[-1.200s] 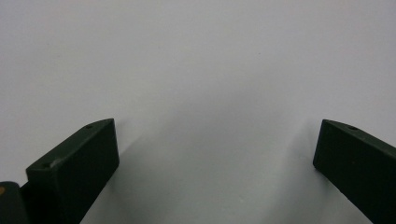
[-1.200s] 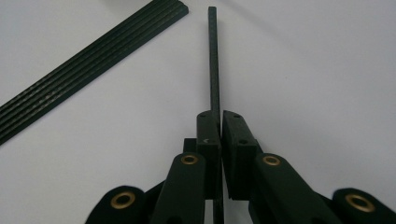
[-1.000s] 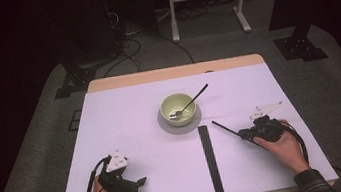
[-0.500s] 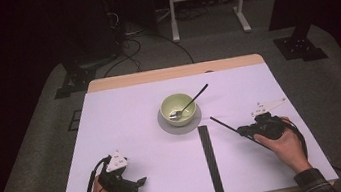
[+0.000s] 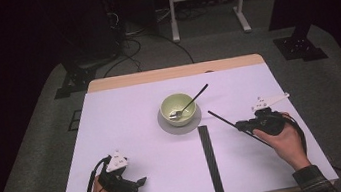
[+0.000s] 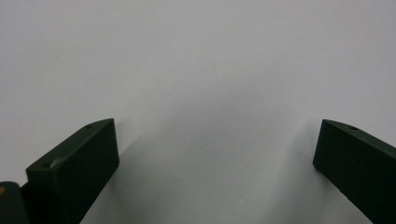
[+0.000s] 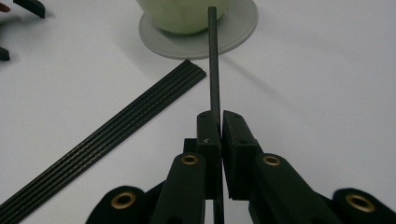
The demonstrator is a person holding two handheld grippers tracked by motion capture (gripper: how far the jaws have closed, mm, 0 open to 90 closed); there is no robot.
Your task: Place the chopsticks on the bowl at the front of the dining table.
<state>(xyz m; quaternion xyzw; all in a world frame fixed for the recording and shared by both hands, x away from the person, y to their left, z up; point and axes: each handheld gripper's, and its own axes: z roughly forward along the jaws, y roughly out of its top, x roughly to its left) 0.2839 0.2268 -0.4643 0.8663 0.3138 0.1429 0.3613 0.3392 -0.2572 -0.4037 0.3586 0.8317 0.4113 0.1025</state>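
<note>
The right gripper (image 5: pixel 237 127), at the right of the high view, is pinching a thin black rod (image 5: pixel 222 119) between jaws pressed together on it; the rod is slanting up and left from the jaws toward the bowl (image 5: pixel 179 108), its tip stopping short of the grey plate (image 5: pixel 180 125) under the bowl. In the right gripper view the rod (image 7: pixel 214 60) is running straight up the frame from the jaws (image 7: pixel 219 122), its far end lying over the plate's (image 7: pixel 243 28) rim. A spoon (image 5: pixel 191 101) is leaning in the bowl at the centre of the high view, handle pointing to the upper right. A bundle of black rods (image 5: pixel 211 160) is lying flat just left of the right gripper, running from below the plate down toward the lower edge of the surface (image 5: pixel 125 112). The left gripper (image 5: pixel 138 185), at the lower left, is resting near that lower edge with jaws spread and nothing between them. Bare surface is lying open between the two grippers, left of the bowl and along the upper edge.
</note>
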